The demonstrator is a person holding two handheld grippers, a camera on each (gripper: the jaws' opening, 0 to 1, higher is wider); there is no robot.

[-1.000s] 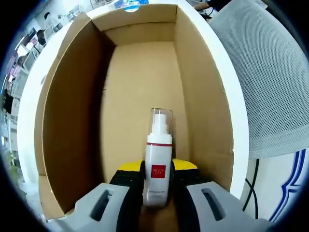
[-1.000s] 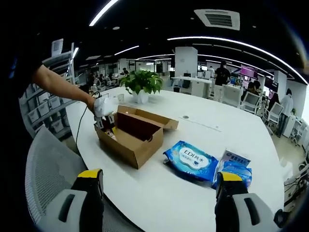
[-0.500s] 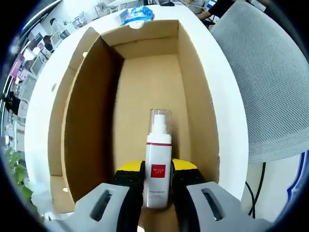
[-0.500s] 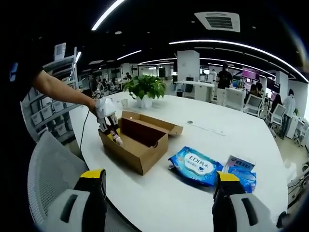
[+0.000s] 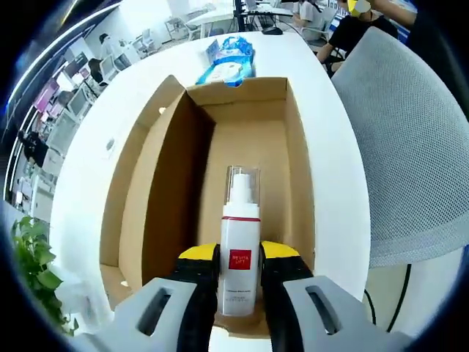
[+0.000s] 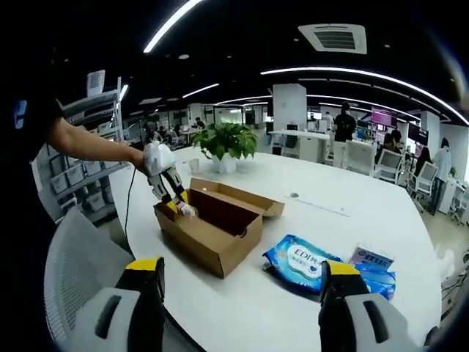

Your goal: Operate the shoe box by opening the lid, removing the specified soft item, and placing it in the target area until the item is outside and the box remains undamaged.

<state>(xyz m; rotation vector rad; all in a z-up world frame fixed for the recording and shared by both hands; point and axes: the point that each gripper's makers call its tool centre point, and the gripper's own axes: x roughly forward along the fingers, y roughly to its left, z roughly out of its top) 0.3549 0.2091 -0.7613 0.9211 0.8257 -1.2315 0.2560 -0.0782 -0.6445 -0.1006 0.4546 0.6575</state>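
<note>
The left gripper clamps a white spray bottle by its body, nozzle forward, above the open box, clear of the walls so the cardboard goes untouched. The right gripper hangs back with jaws wide, holding nothing, facing the wipes pack on the table.

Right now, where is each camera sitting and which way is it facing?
Left gripper view: rides on the left hand-held gripper, looking down into the open shoe box; its jaws are shut on a white spray bottle.
Right gripper view: rides on the right hand-held gripper, held low and back at the table's edge, facing across it; open jaws, and the person's arm.
Shared: the shoe box, the left hand-held gripper with the bottle, the blue wipes pack.
</note>
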